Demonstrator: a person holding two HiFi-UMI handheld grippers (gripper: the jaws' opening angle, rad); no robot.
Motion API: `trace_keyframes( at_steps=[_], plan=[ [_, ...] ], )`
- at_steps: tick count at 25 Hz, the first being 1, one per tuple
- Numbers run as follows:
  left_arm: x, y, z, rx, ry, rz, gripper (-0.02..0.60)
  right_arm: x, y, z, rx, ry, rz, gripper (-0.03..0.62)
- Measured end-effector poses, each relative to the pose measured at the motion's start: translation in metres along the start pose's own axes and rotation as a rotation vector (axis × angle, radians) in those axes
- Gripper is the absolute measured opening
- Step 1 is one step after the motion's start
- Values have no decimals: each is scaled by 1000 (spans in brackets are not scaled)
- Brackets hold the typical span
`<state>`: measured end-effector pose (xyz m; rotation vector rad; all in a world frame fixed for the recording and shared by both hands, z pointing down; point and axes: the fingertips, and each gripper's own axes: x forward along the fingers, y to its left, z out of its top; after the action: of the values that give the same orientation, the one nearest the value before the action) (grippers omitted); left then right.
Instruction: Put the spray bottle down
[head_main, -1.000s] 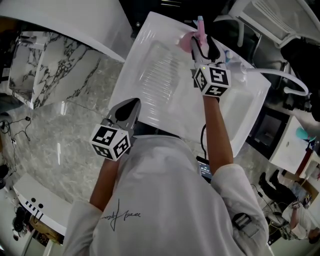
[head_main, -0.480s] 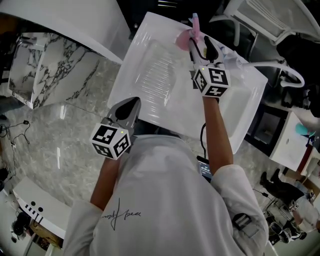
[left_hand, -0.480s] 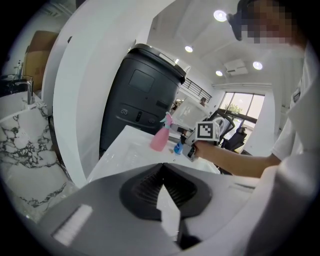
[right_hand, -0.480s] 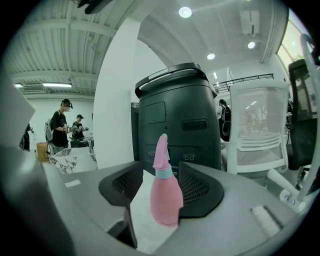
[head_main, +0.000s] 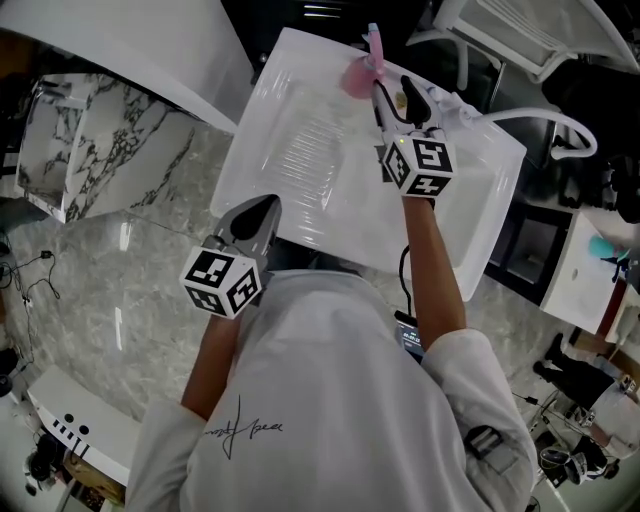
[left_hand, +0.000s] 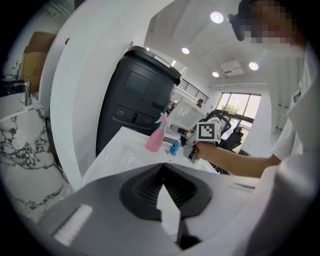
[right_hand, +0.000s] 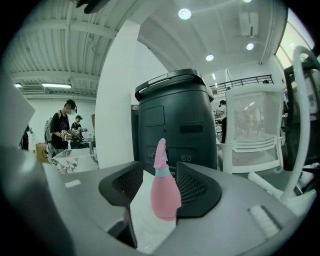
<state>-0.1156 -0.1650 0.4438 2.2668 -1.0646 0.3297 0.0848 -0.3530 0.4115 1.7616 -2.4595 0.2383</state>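
Reaching the right gripper (head_main: 395, 97) out over the white counter (head_main: 330, 220), toward its far edge. Spreading the fingers (right_hand: 197, 187) well apart and gripping nothing. Framing the bottle (right_hand: 164, 192) between them in the right gripper view: pink, upright, standing on the counter, with a clear gap at the left finger and the right finger overlapping its lower edge. Touching there or not, impossible to tell. Showing it in the head view just past the fingertips, and in the left gripper view just beside a small blue thing (left_hand: 174, 147). Holding the left gripper (head_main: 258, 215) back at the counter's near edge, well apart from the bottle. Pressing that gripper's fingers together at the tips, clamping nothing. Facing a dark machine (right_hand: 175, 120) behind the counter.
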Motion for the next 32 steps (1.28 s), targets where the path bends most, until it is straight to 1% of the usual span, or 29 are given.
trace_keyframes(
  at_steps=[10, 18, 23, 32],
  plan=[
    [1, -14, 4, 15, -20, -20, 40, -24, -3, 2, 5, 5, -6, 190],
    [-3, -26, 2, 15, -34, -26, 40, -45, -1, -4, 29, 35, 3, 190],
    [-5, -32, -3, 27, -35, -28, 40, -58, -5, -9, 37, 62, 2, 190],
    [-8, -45, -11, 28, -42, -27, 40, -85, -15, -11, 42, 73, -5, 189]
  ],
)
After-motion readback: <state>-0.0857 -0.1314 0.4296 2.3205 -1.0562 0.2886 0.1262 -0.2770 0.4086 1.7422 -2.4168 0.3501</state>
